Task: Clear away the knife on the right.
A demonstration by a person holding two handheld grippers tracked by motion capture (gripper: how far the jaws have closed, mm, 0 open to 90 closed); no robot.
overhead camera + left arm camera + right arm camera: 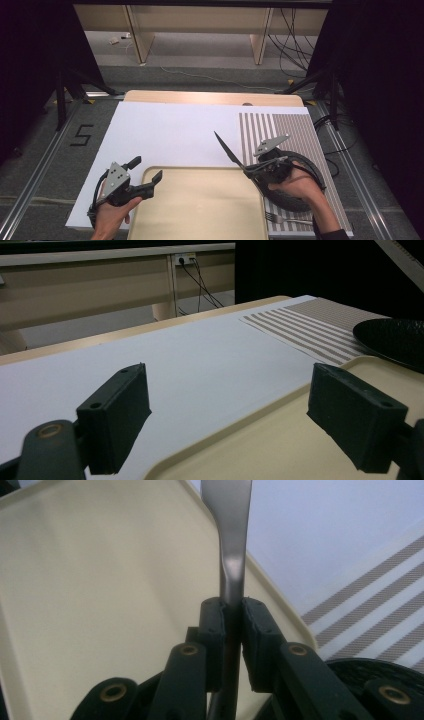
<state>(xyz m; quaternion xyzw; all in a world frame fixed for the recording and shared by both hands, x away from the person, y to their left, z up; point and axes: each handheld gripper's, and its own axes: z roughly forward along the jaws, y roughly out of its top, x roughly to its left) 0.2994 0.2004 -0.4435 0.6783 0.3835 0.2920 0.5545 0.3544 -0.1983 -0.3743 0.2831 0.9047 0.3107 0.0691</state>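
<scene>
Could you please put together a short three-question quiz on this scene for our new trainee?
1. True or false: the left gripper is shut on the tray.
2. What does the right gripper hold? A) a fork B) a knife C) a spoon
3. Fill in: the fork lies on the ______ placemat, near the black plate.

Key
1. False: its jaws stand open over the tray's rim, holding nothing.
2. B: the knife is clamped by its handle, the blade pointing up and away over the white sheet.
3. striped
</scene>
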